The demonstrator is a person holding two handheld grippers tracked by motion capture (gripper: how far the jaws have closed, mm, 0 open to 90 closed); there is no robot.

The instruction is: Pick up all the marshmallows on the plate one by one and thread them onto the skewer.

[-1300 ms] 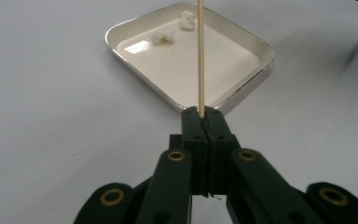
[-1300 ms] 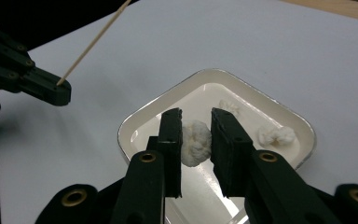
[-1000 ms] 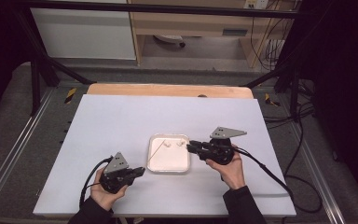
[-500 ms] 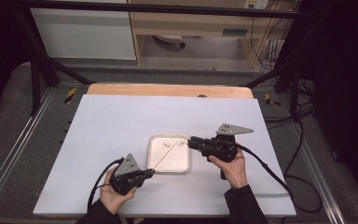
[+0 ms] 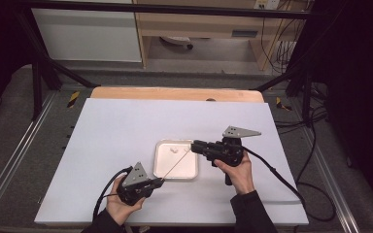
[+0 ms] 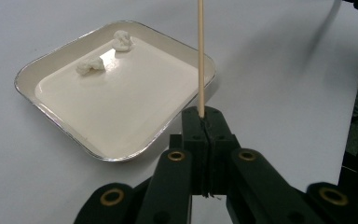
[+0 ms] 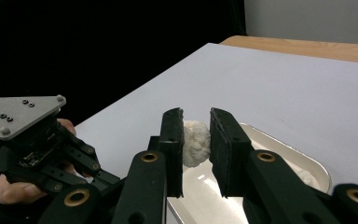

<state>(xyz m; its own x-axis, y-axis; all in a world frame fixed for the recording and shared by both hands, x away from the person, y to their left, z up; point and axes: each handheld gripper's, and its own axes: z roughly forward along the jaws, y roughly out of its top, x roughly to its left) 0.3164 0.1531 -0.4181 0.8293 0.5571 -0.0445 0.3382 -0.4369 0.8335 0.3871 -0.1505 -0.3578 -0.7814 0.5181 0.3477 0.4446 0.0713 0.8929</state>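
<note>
My left gripper (image 5: 159,182) sits near the table's front edge, shut on the lower end of a thin wooden skewer (image 5: 177,164). The skewer (image 6: 200,56) rises from the closed jaws and slants over the tray toward my right gripper (image 5: 195,145). That gripper hovers at the tray's right rim, and its jaws (image 7: 196,121) are shut on a white fluffy lump (image 7: 193,142). A shiny square tray (image 5: 176,177) lies between both hands, with two small white lumps (image 6: 91,65) near its far edge.
The white tabletop (image 5: 126,131) has free room to the left and behind the tray. A wooden strip (image 5: 175,93) runs along the table's far edge. The right gripper's cable (image 5: 277,174) trails across the table toward the right edge.
My left gripper has shifted a little right toward the tray, and the skewer now slants up to the right gripper's jaws. The right gripper has hardly moved.
</note>
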